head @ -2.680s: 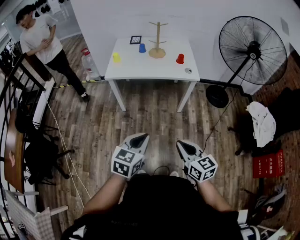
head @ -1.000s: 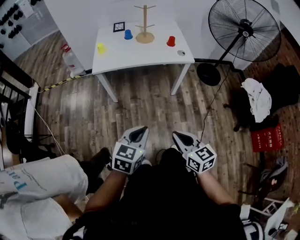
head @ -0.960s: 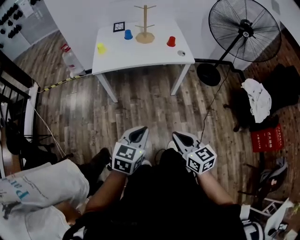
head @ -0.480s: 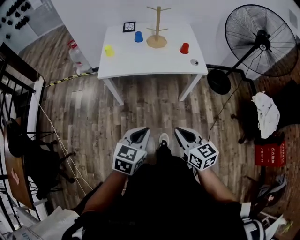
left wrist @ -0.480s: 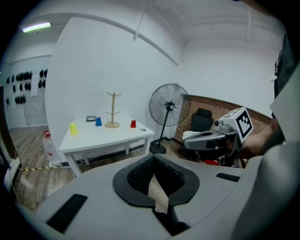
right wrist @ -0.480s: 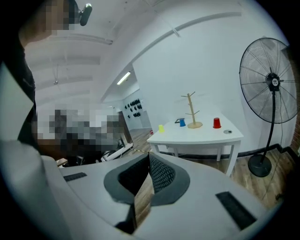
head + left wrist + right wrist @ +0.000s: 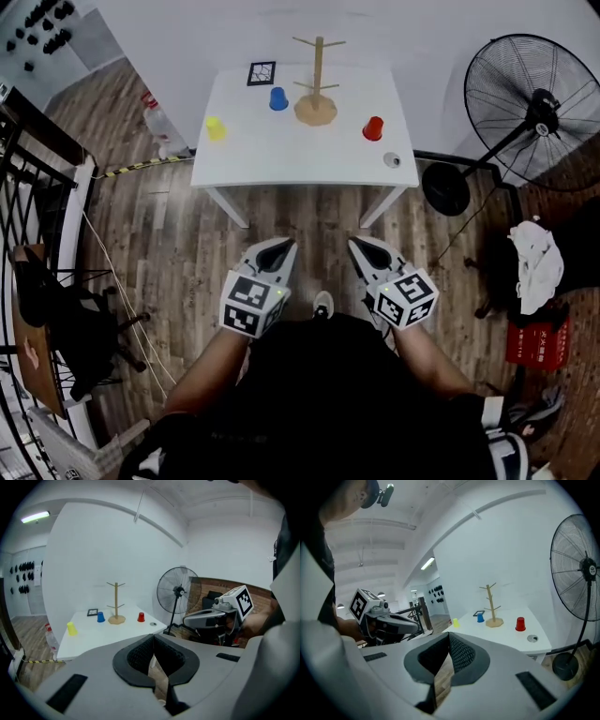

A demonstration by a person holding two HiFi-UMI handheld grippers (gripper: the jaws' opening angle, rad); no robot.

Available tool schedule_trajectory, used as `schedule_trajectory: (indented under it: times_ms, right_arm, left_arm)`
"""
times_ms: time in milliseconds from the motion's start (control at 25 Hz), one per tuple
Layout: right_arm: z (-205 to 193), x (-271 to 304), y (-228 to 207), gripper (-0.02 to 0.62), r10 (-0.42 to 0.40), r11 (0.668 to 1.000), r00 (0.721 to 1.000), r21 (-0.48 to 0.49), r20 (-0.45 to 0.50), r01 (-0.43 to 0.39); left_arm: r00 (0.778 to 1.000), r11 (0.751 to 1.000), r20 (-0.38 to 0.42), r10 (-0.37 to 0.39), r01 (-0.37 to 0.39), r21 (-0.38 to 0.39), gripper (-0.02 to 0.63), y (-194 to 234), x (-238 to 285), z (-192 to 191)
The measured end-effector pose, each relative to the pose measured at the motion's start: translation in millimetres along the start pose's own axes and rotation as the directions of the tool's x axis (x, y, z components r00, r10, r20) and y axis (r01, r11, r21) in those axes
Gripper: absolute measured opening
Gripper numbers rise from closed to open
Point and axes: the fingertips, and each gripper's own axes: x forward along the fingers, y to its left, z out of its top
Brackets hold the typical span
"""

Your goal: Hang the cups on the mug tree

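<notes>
With jaws together and empty, the left gripper (image 7: pixel 279 247) and right gripper (image 7: pixel 360 244) hover over the floor, well apart from the worktop (image 7: pixel 300 155) carrying the mug tree (image 7: pixel 317 101), yellow cup (image 7: pixel 216 128), blue cup (image 7: pixel 278 98) and red cup (image 7: pixel 374 128).

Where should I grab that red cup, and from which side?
Probably the side wall of the red cup, from the near edge of the table with the right gripper: it stands clear of the mug tree on that side. No handle is discernible.
</notes>
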Motion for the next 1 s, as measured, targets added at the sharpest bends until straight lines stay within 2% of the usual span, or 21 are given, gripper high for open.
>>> schedule_trajectory:
  times_ms: [240,440,720,1000]
  right_arm:
    - [14.7,21.3,-46.9,0.006,0.045,0.999,0.999,-0.002,0.001,-0.045]
    - [15.8,32.8,-75.5,0.006,0.058,0.998,0.998,0.019,-0.01,-0.058]
    - [2.3,48.9,-94.3,0.006,0.063,0.995,0.997,0.079,-0.053,-0.059]
    - [3.6,65.9,-105.5,0.006,0.048,0.997,0.997,0.067,-0.059,-0.044]
  left_arm:
    - [1.0,1.0,0.002,0.025,-0.025,0.006,0.015,11.3,50.8,27.5]
    - [0.998,0.999,-0.024,0.052,-0.052,0.001,0.015,21.3,75.1,31.6]
    - [0.996,0.997,-0.064,0.066,-0.069,-0.039,0.015,38.7,88.1,27.4]
    - [0.997,0.997,-0.069,0.038,-0.042,-0.059,0.015,55.0,108.9,24.4]
